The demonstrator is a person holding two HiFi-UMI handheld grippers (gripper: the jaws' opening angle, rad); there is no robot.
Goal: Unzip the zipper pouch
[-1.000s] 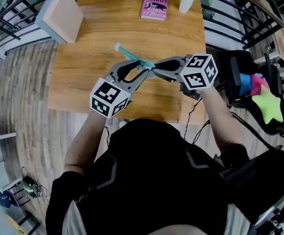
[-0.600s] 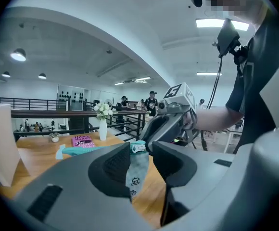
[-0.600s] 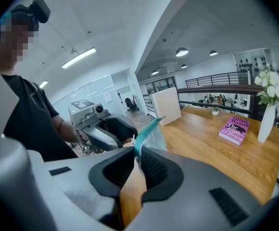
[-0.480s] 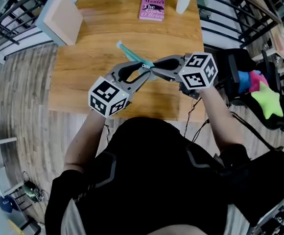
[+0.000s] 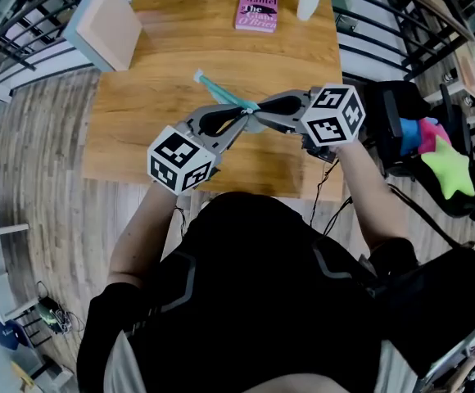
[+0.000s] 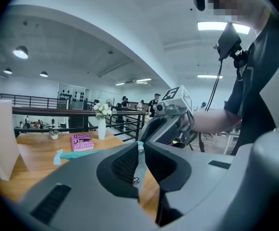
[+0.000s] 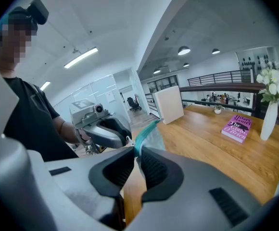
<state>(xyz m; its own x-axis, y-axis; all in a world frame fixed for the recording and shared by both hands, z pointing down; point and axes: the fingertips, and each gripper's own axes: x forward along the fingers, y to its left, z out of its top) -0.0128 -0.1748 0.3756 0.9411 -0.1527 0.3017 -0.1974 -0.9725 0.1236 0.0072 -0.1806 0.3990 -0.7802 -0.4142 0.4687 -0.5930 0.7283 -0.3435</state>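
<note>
The zipper pouch (image 5: 221,93) is clear with a teal zipper strip and hangs in the air above the wooden table (image 5: 156,137). My right gripper (image 5: 259,115) is shut on the pouch's near end; its own view shows the teal edge (image 7: 146,129) rising from between its jaws. My left gripper (image 5: 242,121) comes in from the lower left, tip to tip with the right one. Its jaws have just been closing and now pinch the pouch (image 6: 138,163) at the zipper's end. Whether the pull tab itself is caught I cannot tell. The strip (image 6: 89,153) runs off to the left.
At the table's far edge lie a pink book (image 5: 259,11) and a white vase with flowers (image 5: 310,3). A pale box (image 5: 105,24) stands at the far left corner. Bright toys (image 5: 444,169) sit on a dark seat to the right.
The left gripper's jaws have closed from a wide loop onto the pouch's end. The pouch and the right gripper have stayed where they were.
</note>
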